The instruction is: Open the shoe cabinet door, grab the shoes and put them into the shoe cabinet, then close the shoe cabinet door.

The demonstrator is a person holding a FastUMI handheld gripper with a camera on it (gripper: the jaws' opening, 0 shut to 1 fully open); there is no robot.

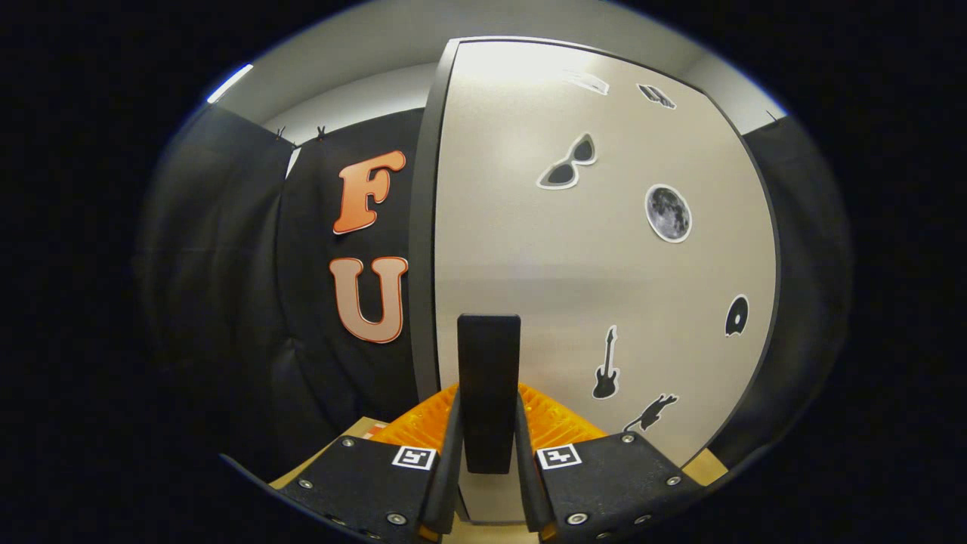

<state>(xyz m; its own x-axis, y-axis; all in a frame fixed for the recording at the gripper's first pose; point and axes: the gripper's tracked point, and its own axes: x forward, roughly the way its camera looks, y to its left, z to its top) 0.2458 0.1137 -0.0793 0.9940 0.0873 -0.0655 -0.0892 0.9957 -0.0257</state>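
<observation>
The gripper [489, 442] has its two orange fingers [423, 427] drawn in close on either side of a black upright handle [489, 389], which stands squarely between them. Both pads look to press its flanks, so I'd judge it pinched rather than merely bracketed, though the contact faces themselves are tucked behind the handle.

The handle's long axis runs straight up, in line with the fingers' gap. It sits on the pale cabinet door [604, 287] just beyond the fingers, near the door's dark edge [424, 227] that rises a little to the gripper's left. That edge being so near suggests the door swings from its far side, so the pull would come back toward the gripper and arc away from that edge.

Stickers dot the door: sunglasses [568, 164], a moon [668, 213], a guitar [606, 366].

The hinge side curves off and is hard to read. No shoes can be made out from here, and the cabinet's inside is shut away behind the door.
</observation>
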